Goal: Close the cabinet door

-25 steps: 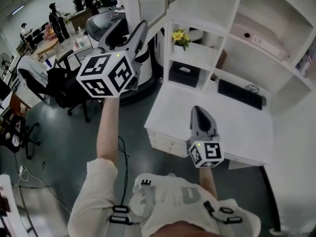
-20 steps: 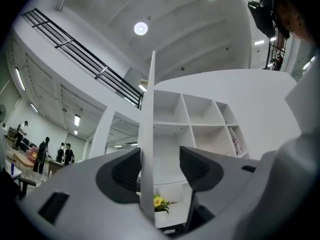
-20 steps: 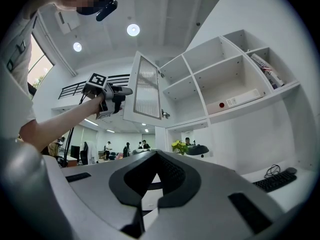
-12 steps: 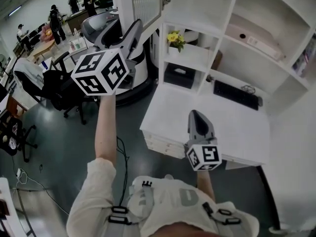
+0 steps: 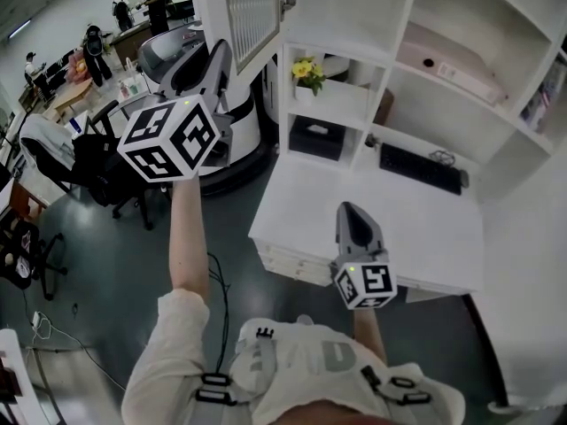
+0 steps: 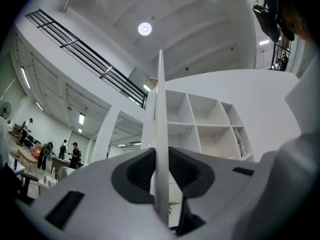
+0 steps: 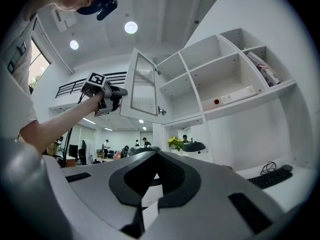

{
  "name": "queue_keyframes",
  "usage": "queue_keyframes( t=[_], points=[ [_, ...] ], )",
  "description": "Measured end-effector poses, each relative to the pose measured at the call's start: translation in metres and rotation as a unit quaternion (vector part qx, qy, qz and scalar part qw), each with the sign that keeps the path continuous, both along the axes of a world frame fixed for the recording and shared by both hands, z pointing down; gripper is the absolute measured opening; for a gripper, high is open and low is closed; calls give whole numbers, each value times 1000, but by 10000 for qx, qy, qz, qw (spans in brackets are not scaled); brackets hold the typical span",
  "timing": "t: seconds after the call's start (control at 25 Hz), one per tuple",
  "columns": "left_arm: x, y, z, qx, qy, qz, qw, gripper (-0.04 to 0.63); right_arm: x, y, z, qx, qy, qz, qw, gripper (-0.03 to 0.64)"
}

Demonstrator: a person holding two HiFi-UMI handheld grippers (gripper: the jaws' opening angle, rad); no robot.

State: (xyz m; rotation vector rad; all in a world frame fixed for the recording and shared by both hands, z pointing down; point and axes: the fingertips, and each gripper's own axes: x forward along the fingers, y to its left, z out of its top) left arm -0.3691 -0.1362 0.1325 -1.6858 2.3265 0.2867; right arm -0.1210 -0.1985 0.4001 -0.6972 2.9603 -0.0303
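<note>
Room: open office with a dark floor, chairs and people far off at the left; a white shelf unit stands over a white desk.
Door: the cabinet door hangs at the upper left corner of the shelf unit, swung out from its front and not yet shut; its small knob sits on the edge nearer the shelves.
Left tool: the left gripper is raised to the door's far edge. Its jaws have just been closing, and in the left gripper view they pinch the thin panel, which stands edge-on between them.
Why held so: a pinch on the edge away from the shelves likely gives the hand a firm hold for swinging the panel back toward the front.
Right tool: the right gripper hovers low over the front edge of the desk, jaws pressed together with nothing in them. It seems parked out of the door's path.
Desk things: a keyboard lies along the back edge, and yellow flowers stand on a lower shelf below the door, clear of its swing.
Stage: grip taken, the swing itself seems still to come.
</note>
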Motion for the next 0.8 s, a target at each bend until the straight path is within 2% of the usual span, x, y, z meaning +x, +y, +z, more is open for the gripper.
queue_keyframes(
  t=[0.52, 0.72, 0.8],
  points=[
    [22, -11, 2, -170, -116, 477, 9987, 91, -1, 4, 4, 37, 42, 23, 10000, -3],
    [34, -16, 2, 150, 248, 1225, 9920, 101, 5, 1, 3, 82, 29, 78, 9999, -3],
    [39, -19, 2, 174, 242, 1356, 9903, 107, 8, 0, 4, 85, 36, 105, 9999, -3]
  ],
)
